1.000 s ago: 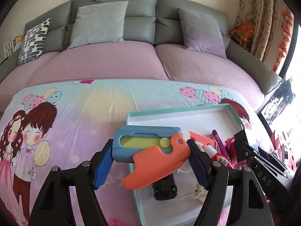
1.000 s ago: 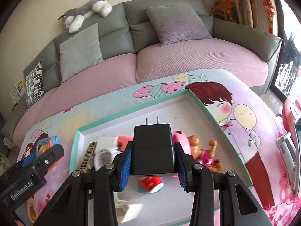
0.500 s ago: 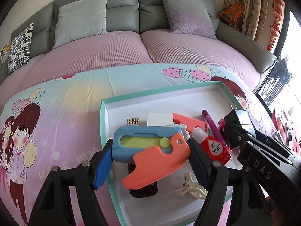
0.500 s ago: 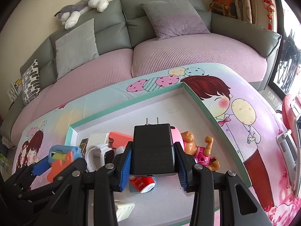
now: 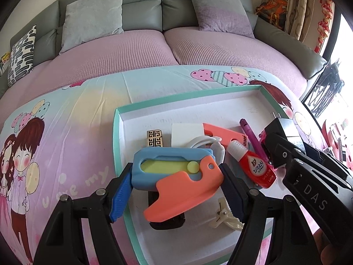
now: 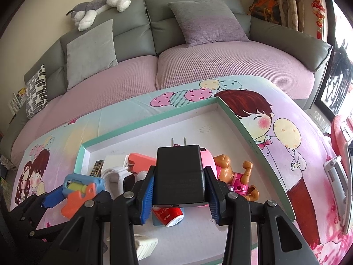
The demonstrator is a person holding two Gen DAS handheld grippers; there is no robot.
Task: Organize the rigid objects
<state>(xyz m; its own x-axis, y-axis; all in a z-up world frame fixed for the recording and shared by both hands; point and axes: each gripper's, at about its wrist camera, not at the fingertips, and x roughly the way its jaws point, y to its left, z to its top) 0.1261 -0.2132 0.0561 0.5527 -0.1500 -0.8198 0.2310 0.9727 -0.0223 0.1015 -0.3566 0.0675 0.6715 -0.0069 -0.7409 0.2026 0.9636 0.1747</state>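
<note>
Left wrist view: our left gripper [image 5: 176, 183] is clamped on a blue and orange toy [image 5: 176, 176], held above the near left part of the teal-rimmed tray [image 5: 117, 132] on the cartoon-print cloth [image 5: 66, 143]. In the right wrist view, our right gripper [image 6: 179, 187] is clamped on a black plug adapter [image 6: 179, 174], prongs pointing away, over the tray's middle, above a red glue bottle [image 6: 169, 215].
</note>
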